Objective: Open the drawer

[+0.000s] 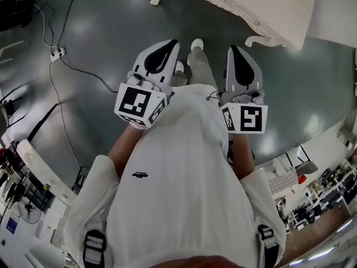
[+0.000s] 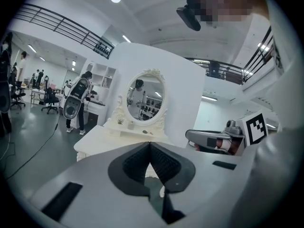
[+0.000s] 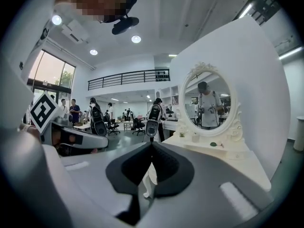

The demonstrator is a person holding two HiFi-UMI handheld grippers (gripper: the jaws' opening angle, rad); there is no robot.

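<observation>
A white dressing table (image 1: 240, 4) with an oval mirror (image 2: 145, 96) stands ahead of me, a short way beyond both grippers. Small knobs (image 1: 256, 23) mark its drawer front, which looks closed. My left gripper (image 1: 170, 44) is held in the air at the left, jaws together and empty; its tips (image 2: 150, 144) meet in line with the table. My right gripper (image 1: 233, 50) is beside it at the same height, also shut on nothing, with its tips (image 3: 152, 144) aimed at the table's left corner. The mirror (image 3: 207, 103) shows a person's reflection. Neither gripper touches the table.
A black cable and a power strip (image 1: 57, 53) lie on the grey floor to the left. The person's shoe (image 1: 197, 44) is between the grippers. People, desks and office chairs (image 2: 50, 101) fill the room behind the table.
</observation>
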